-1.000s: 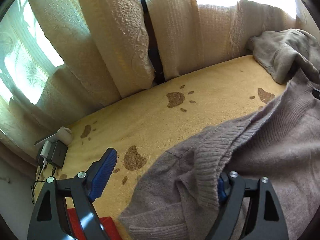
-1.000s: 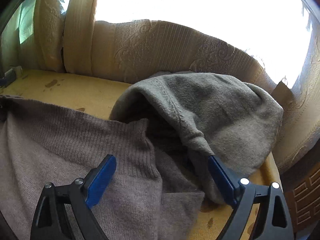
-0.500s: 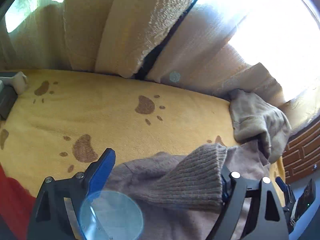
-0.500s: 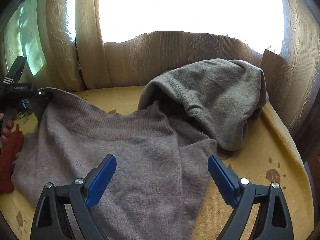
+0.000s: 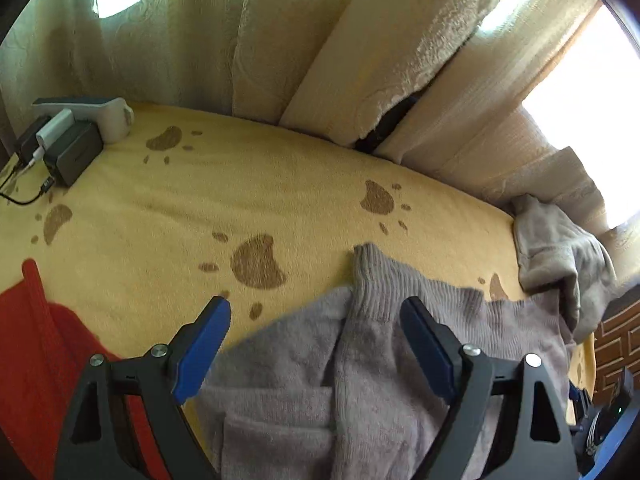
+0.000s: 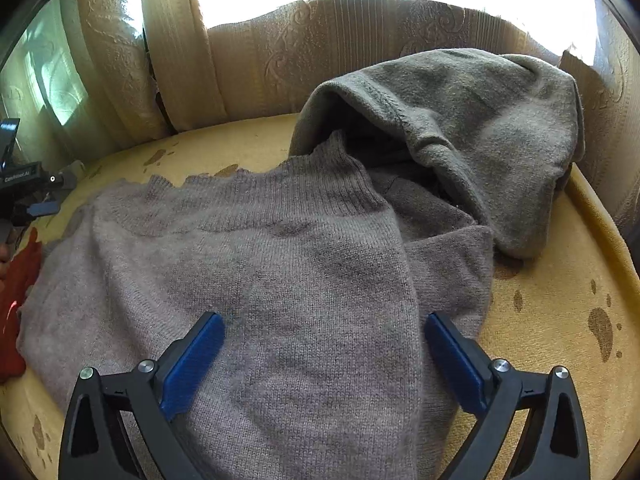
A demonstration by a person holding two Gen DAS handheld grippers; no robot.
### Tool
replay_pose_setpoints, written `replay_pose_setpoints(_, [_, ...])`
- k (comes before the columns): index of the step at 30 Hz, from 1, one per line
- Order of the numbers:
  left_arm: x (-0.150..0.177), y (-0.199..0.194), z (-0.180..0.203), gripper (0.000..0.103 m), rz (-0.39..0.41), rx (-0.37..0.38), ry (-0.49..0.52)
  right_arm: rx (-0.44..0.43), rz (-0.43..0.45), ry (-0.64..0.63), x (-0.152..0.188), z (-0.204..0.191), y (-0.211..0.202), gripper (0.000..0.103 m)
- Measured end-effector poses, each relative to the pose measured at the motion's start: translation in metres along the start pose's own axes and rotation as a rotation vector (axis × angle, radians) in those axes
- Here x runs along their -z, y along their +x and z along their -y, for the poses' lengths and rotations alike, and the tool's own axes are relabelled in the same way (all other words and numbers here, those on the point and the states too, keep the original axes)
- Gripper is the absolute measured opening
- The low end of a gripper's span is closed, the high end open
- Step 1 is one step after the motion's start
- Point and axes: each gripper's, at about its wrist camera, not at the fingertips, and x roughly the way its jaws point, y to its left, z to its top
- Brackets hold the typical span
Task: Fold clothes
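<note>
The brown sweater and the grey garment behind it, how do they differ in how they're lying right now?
The brown sweater lies spread mostly flat across the yellow blanket; the grey garment is heaped up, arching like a hood. The sweater shows a ribbed band along its far edge; the grey garment's edge is a plain stitched hem. The sweater sits directly under the open right gripper; the grey garment lies farther back. Both are knits on the same blanket.

Yellow blanket [image 6: 552, 280] w/ sweaters [image 6: 280, 280], chargers [image 5: 68, 148]
</note>
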Motion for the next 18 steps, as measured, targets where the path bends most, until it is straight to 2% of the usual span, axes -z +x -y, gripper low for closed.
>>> replay_pose_setpoints(4, [0.038,-0.008,-0.008,0.089,-0.001,0.091,-0.013,0.013,-0.004,-0.010,0.001,-0.002,0.000,0.102])
replay_pose_setpoints(7, [0.043,-0.012,-0.020,0.089,0.022,0.262,-0.109,0.016,-0.006,-0.013,0.001,-0.002,0.000,0.102])
replay_pose_setpoints(9, [0.036,-0.007,-0.023,0.089,0.004,0.330,-0.160,0.015,-0.006,-0.013,0.001,-0.002,0.000,0.102])
replay_pose_setpoints(12, [0.023,0.004,-0.016,0.080,-0.016,0.321,-0.136,0.014,-0.005,-0.013,0.002,-0.001,-0.001,0.102])
replay_pose_setpoints(15, [0.014,0.018,-0.006,0.069,-0.054,0.292,-0.096,0.013,-0.005,-0.012,0.002,0.000,-0.002,0.102])
replay_pose_setpoints(17, [0.013,0.027,-0.005,0.057,-0.085,0.289,-0.092,0.012,-0.005,-0.012,0.002,0.001,-0.003,0.102])
replay_pose_setpoints(18, [0.013,0.028,-0.005,0.056,-0.089,0.283,-0.089,0.011,-0.004,-0.011,0.002,0.001,-0.003,0.102])
